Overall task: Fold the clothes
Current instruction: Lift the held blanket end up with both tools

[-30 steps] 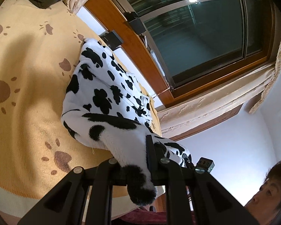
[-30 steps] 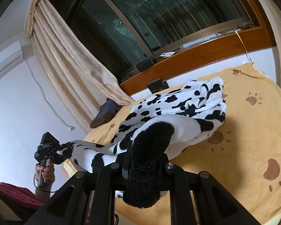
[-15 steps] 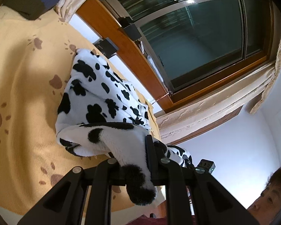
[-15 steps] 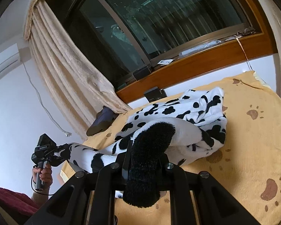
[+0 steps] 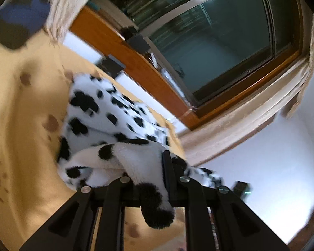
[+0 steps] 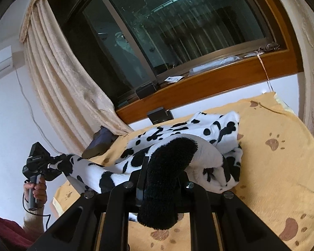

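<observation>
Both claws have carried the cow-print fleece garment (image 6: 209,146) further over its own heap toward the bed's (image 6: 282,167) window edge. The left claw (image 5: 150,179) grips a black-tipped end; the right claw (image 6: 163,179) clamps a black cuff. Between them the garment's long axis stretches along the bed's near edge, its bulk bunched mid-bed; no writing is legible.

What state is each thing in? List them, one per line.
Left gripper: shut on a cuff of the cow-print garment.
Right gripper: shut on the garment's black cuff.
Cow-print garment: partly lifted, far part bunched on the yellow blanket.
Yellow blanket: spread flat under the garment.
Curtain: drawn to one side.
Window: appears shut, dark outside.
</observation>
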The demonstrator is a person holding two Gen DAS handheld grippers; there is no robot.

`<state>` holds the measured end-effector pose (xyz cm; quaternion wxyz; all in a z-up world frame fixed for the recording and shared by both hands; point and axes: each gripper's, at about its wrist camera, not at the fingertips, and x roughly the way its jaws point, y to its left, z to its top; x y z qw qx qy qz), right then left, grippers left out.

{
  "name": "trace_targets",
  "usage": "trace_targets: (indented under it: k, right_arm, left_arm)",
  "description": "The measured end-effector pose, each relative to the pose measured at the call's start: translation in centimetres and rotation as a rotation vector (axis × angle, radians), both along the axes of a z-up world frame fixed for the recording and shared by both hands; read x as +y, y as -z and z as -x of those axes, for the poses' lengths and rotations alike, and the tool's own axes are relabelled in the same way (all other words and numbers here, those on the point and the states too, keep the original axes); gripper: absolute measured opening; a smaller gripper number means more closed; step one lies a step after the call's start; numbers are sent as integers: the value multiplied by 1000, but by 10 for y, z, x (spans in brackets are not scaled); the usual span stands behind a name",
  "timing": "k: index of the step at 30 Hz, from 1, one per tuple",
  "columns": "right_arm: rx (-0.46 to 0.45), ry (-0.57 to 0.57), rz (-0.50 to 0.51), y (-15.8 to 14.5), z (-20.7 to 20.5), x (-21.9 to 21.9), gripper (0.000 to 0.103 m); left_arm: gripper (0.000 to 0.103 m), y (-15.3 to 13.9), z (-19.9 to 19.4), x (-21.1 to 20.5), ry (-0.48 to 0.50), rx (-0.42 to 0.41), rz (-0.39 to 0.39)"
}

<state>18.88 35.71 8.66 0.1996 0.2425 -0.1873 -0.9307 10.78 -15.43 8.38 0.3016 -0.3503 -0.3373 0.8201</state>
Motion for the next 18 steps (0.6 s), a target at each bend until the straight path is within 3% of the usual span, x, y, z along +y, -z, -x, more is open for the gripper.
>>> trace_targets:
  k: [7,12,18]
  right_arm:
    - [-7,16,-64,2,14,-8,16]
    - [-17,25,-88,-2,24,-11,16]
    - [-28,38,-109,-7,36,-15,16]
  left_arm:
    - [17,-10,3,32,-146,97,318]
    - [17,-13,14,49,-181,136,430]
    - [17,-13,24,57,-178,139,476]
